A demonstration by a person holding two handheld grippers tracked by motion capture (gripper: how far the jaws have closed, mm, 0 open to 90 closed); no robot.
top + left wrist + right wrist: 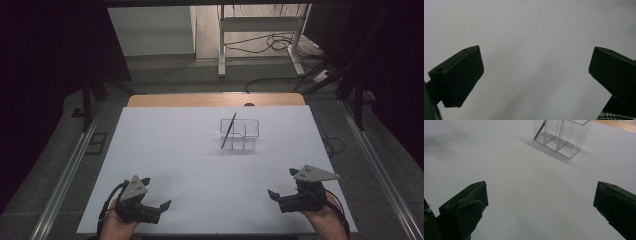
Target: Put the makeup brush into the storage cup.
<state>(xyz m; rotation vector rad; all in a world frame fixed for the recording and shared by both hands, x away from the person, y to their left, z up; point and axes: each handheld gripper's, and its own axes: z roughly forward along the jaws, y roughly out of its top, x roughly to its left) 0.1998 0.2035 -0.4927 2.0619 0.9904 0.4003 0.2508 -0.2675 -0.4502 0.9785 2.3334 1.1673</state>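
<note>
The left gripper [156,192] sits low over the near left part of the white table [190,155], held by a hand [117,225] that enters from the bottom edge. Its jaws stand wide apart with nothing between them; in the left gripper view only bare white surface lies ahead of the two black jaws. A grey three-cornered plate [134,187] tops it, and a cable loops beside the wrist.

The right gripper [282,184] is over the near right part of the table, well apart from the left one, held by the other hand [325,215]. Its jaws are likewise spread and empty, and it carries its own grey plate [315,174].

Ahead of both grippers, farther up the table and somewhat nearer the right gripper's side, stands a clear plastic organizer [246,135] with several compartments. In the right gripper view it shows ahead and slightly right of centre [564,137], well beyond the jaw tips. A thin dark stick [228,131], possibly a pen or pencil, leans tilted in the compartment on the end nearer the left gripper; its lower end rests at the bottom of that compartment [539,132] while its upper end rises above the rim.

Beyond the organizer, a strip of wooden tabletop [215,99] shows past the white sheet's far edge.
</note>
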